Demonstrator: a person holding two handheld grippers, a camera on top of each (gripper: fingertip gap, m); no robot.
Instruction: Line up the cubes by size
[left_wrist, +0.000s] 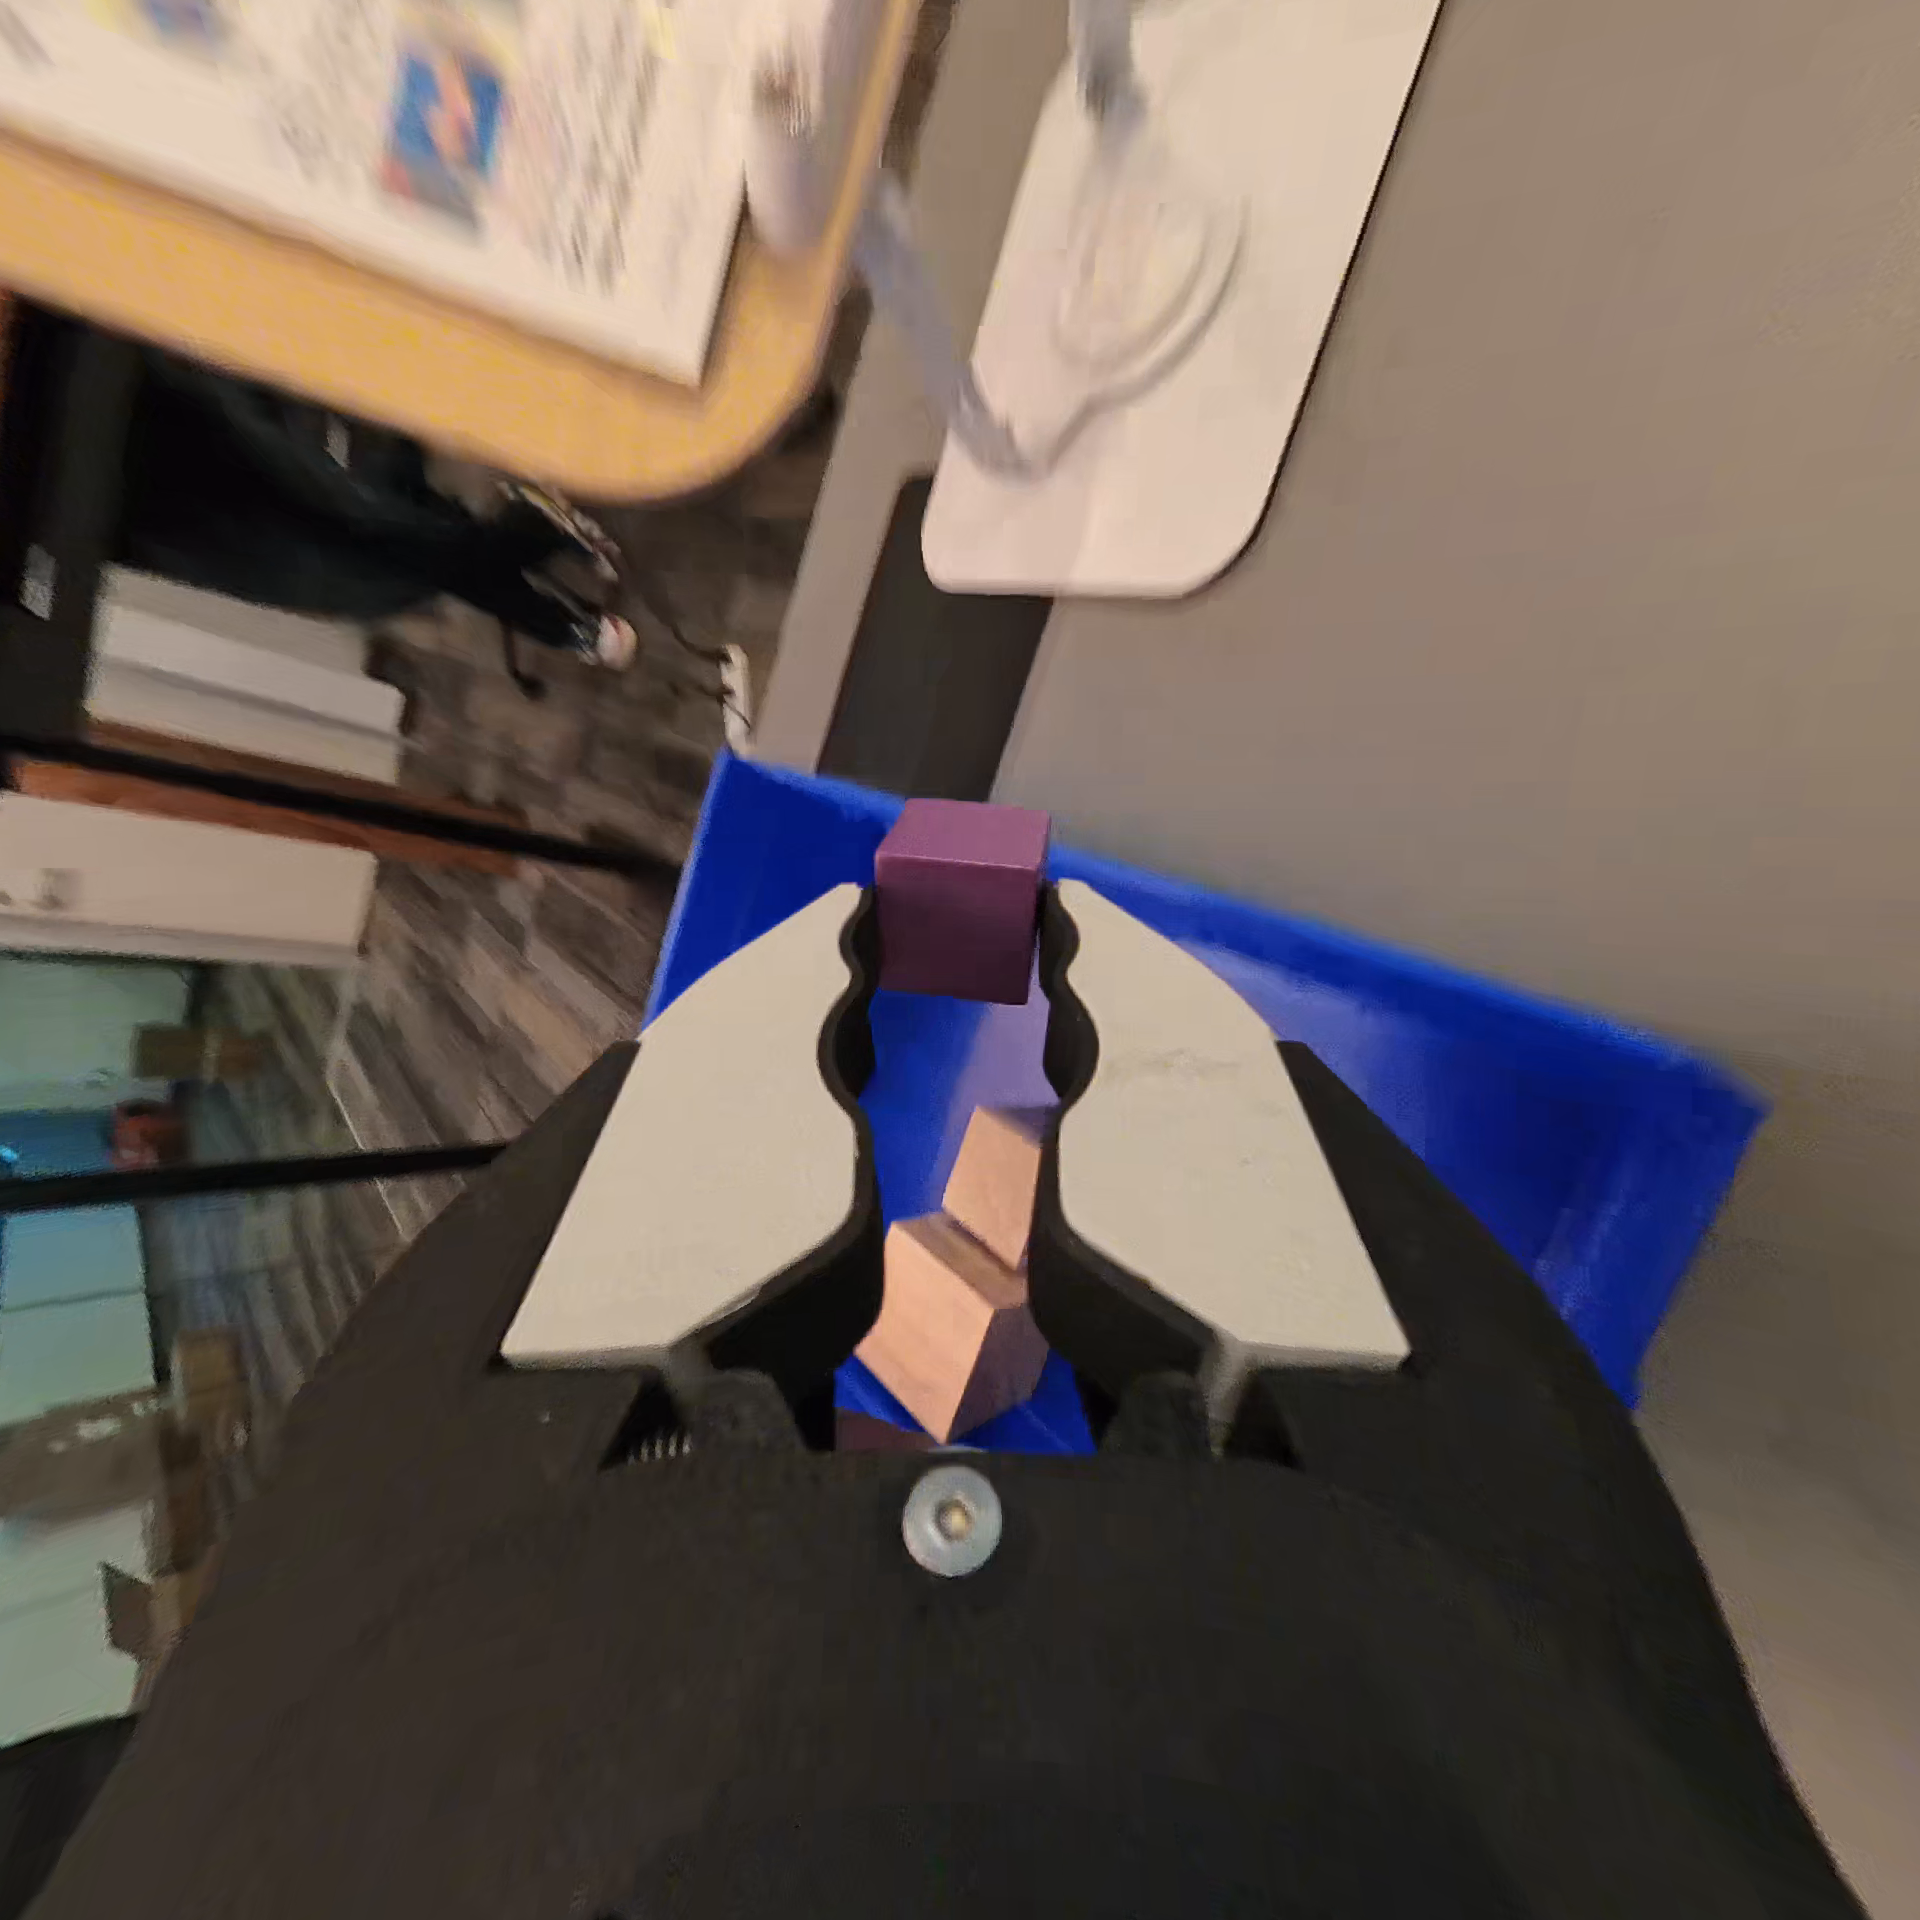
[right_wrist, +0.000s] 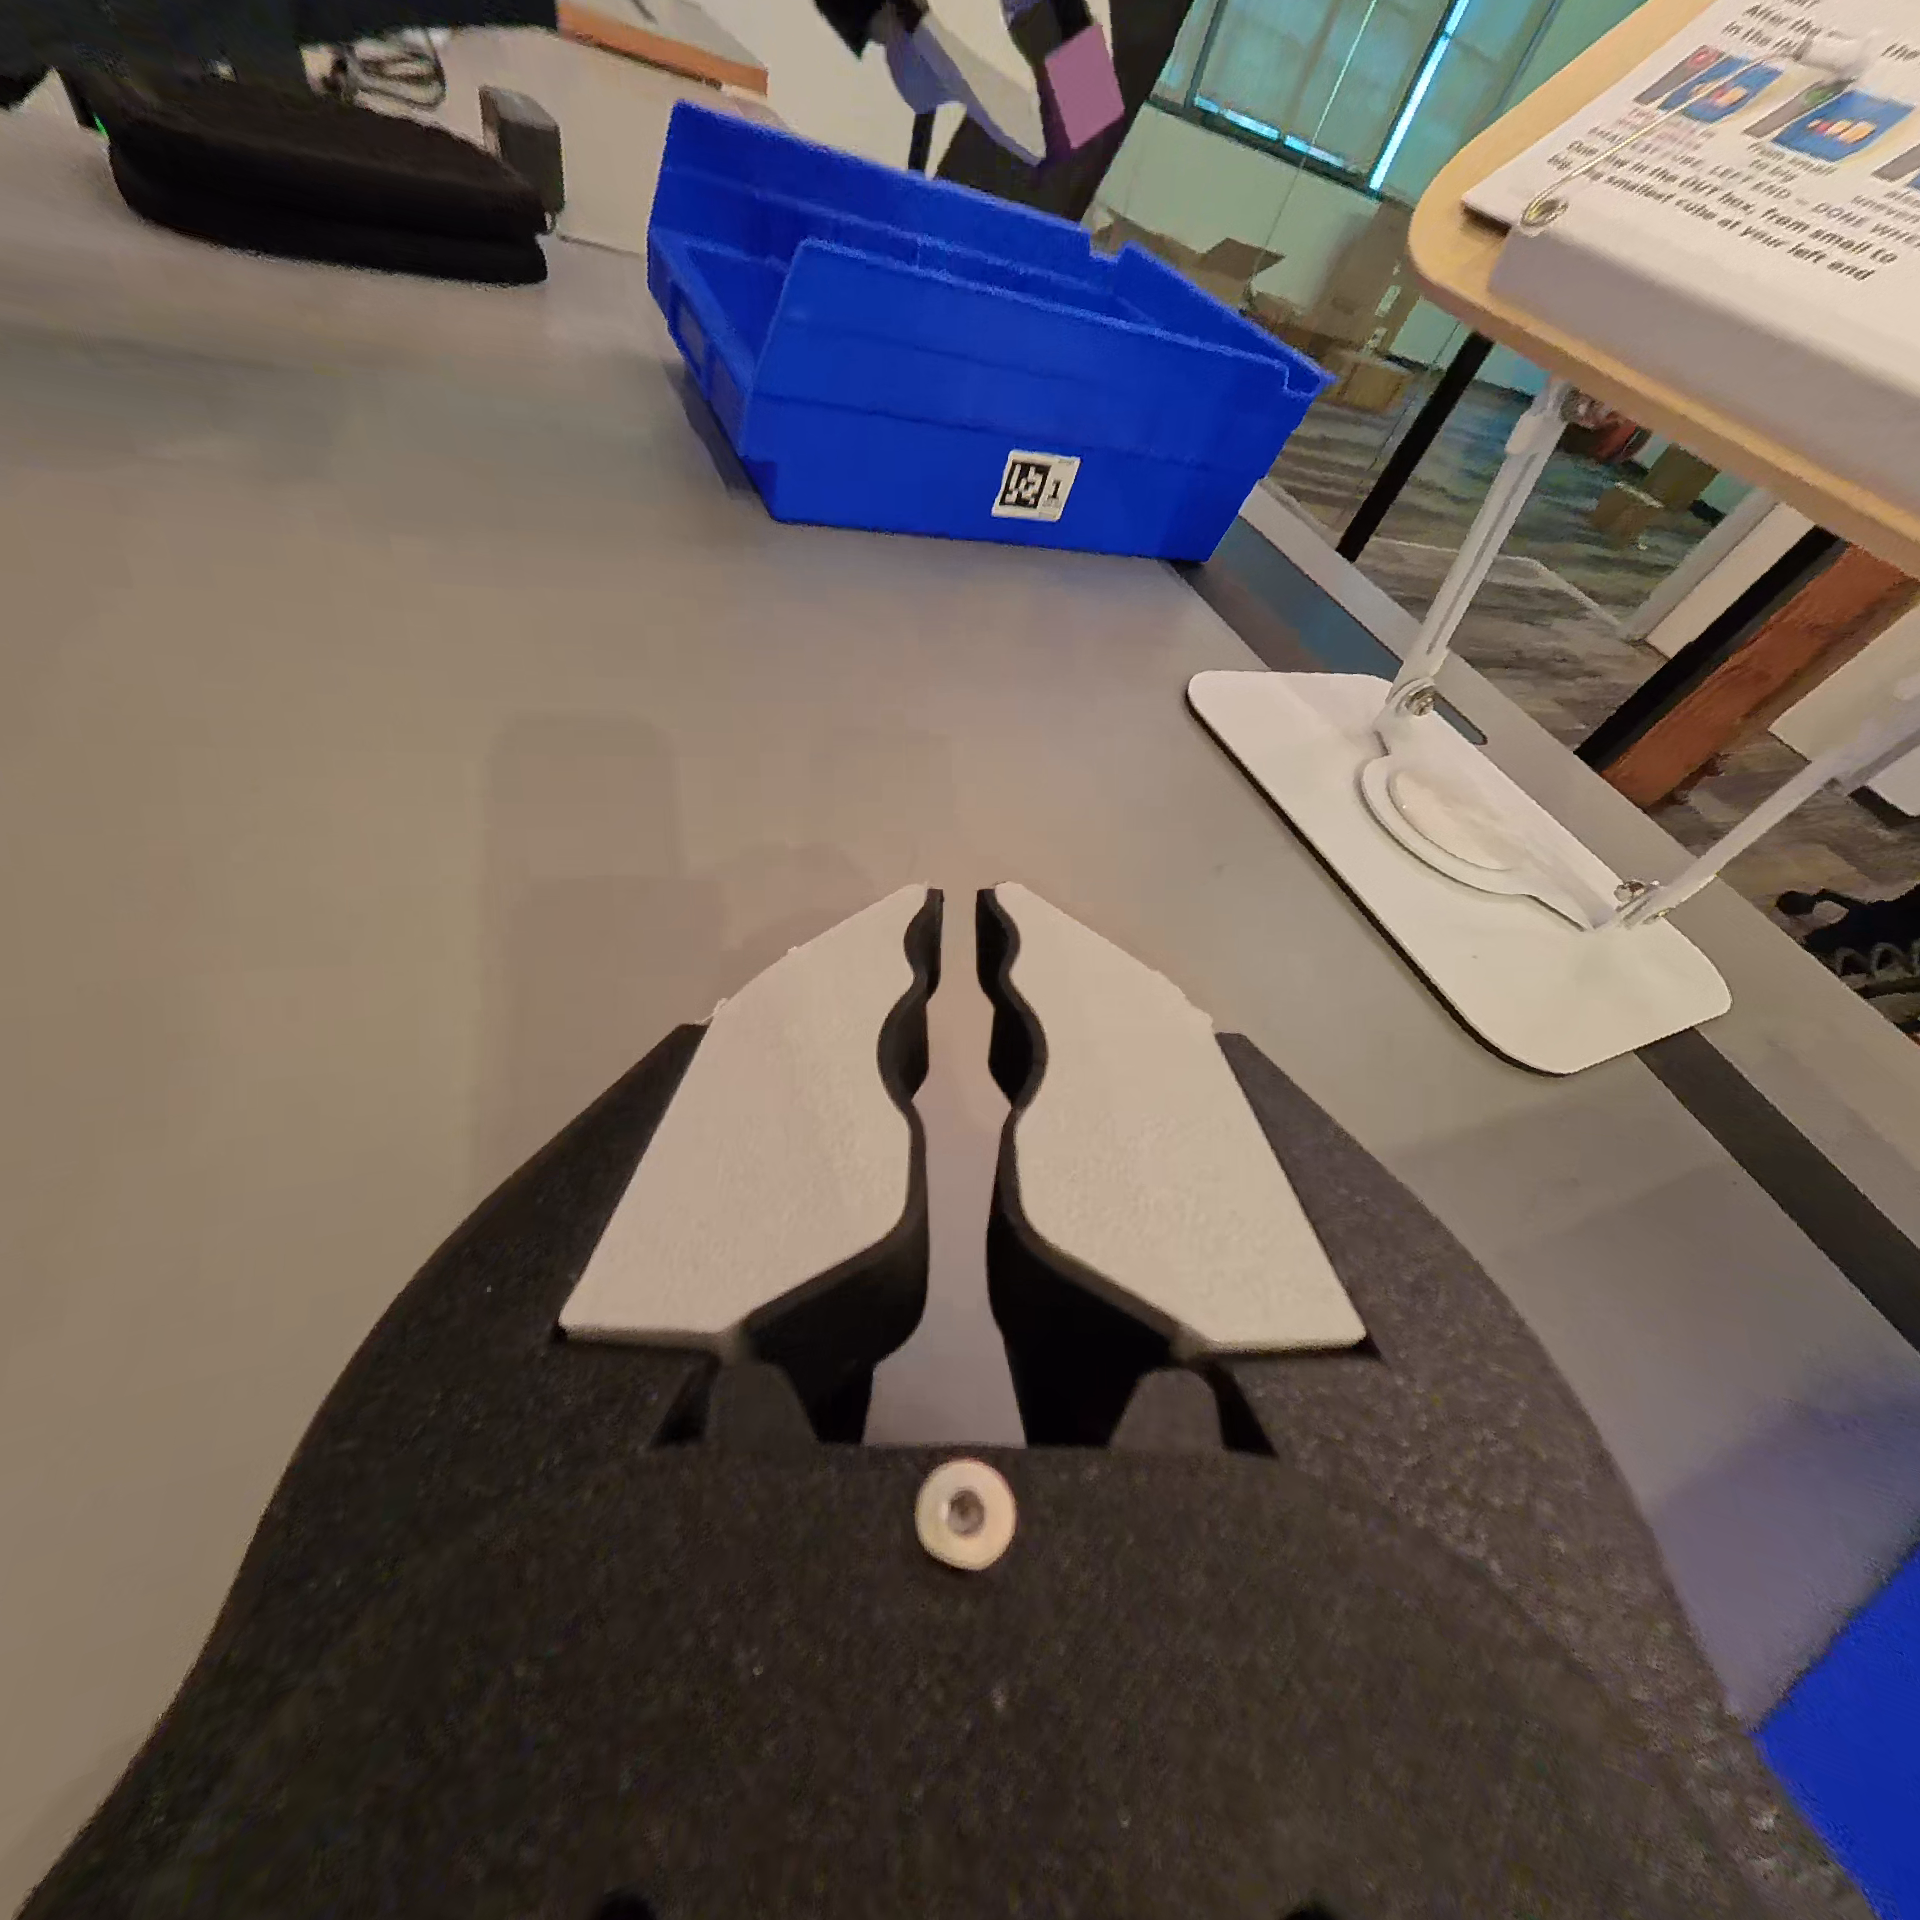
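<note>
Left wrist view shows the left gripper (left_wrist: 958, 914) closed on a purple cube (left_wrist: 958, 904), which it holds in the air above the blue bin (left_wrist: 1351, 1039). Both dark pads press on the cube's side faces, but only the outermost part of the fingertips has it — much of the cube stands out beyond the tips. With such a shallow hold I think the cube could turn or slip out if the hand moves fast, and the background here is blurred, so the motion may be quick. Under it, in the bin, two more cubes (left_wrist: 966, 1288) lie close together, one touching the other; a falling cube could knock them and disturb any order there. In the right wrist view the right gripper (right_wrist: 959, 899) hovers over the grey table (right_wrist: 364, 727) with only a narrow slit between its fingers and nothing in it — it is well apart from the bin (right_wrist: 935, 343) and cannot help to catch.
</note>
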